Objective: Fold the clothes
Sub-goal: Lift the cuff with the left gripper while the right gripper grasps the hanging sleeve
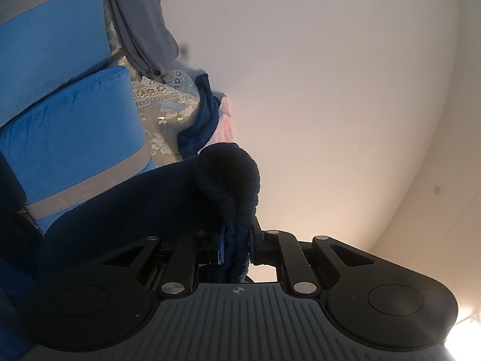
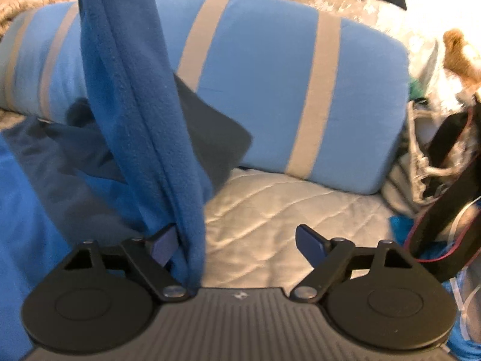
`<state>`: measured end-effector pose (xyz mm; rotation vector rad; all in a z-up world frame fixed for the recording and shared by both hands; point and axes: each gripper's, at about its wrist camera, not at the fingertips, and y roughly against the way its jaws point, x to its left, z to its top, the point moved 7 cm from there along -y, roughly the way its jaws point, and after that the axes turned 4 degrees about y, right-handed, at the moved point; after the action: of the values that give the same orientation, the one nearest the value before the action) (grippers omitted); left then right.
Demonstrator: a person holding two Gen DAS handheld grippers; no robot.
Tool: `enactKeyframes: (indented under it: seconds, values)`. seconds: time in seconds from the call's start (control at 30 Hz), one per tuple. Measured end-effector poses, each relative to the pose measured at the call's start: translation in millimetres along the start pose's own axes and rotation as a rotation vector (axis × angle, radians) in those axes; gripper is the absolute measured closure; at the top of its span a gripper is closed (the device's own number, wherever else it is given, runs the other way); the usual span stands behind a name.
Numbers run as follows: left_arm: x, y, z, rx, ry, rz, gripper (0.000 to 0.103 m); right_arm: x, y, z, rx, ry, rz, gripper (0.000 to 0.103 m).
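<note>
A blue fleece garment (image 1: 228, 174) looks dark in the left wrist view, bunched into a rounded lump just past my left gripper (image 1: 236, 237), which is shut on a fold of it. In the right wrist view the same fleece (image 2: 135, 90) hangs as a long twisted strip from the top of the picture down between my right gripper's (image 2: 237, 240) fingers. It lies against the left finger (image 2: 163, 243), while the right finger (image 2: 309, 243) stands well apart from it. The right gripper is open.
A light blue pillow with grey stripes (image 2: 270, 75) lies across a pale quilted bed cover (image 2: 285, 210). More clothes lie in a pile at the right edge (image 2: 421, 156). Blue cushions (image 1: 69, 138), a lace cloth (image 1: 168, 96) and a white wall (image 1: 330, 90) fill the left wrist view.
</note>
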<state>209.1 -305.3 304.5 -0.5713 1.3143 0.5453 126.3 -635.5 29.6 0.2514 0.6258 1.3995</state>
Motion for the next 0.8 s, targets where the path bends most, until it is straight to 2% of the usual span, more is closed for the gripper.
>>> enactKeyframes:
  seconds: [0.13, 0.23, 0.37, 0.6, 0.67, 0.77, 0.8]
  values:
    - [1.5, -1.7, 0.3, 0.000, 0.006, -0.010, 0.089, -9.0, 16.8, -2.0, -0.027, 0.063, -0.066, 0.012]
    - [2.3, -3.7, -1.1, 0.004, 0.010, -0.011, 0.089, -10.8, 25.6, -5.6, -0.034, 0.112, -0.060, 0.012]
    - [1.5, -6.5, -4.5, 0.011, 0.009, -0.019, 0.089, -13.9, 31.6, -8.7, -0.031, 0.124, -0.015, 0.012]
    - [-1.0, -9.4, -7.0, 0.020, 0.004, -0.024, 0.089, 1.5, 28.0, -7.2, -0.020, 0.096, 0.121, 0.014]
    - [-2.0, -9.9, -7.7, 0.024, 0.000, -0.025, 0.089, 8.9, 21.9, -4.8, -0.012, 0.080, 0.141, 0.020]
    - [-3.0, -8.4, -7.3, 0.028, -0.006, -0.025, 0.089, 14.6, 10.7, -2.4, 0.007, 0.041, 0.149, 0.037]
    - [-3.3, -7.7, -6.6, 0.029, -0.009, -0.024, 0.089, 15.5, 8.1, -2.0, 0.010, 0.035, 0.145, 0.045]
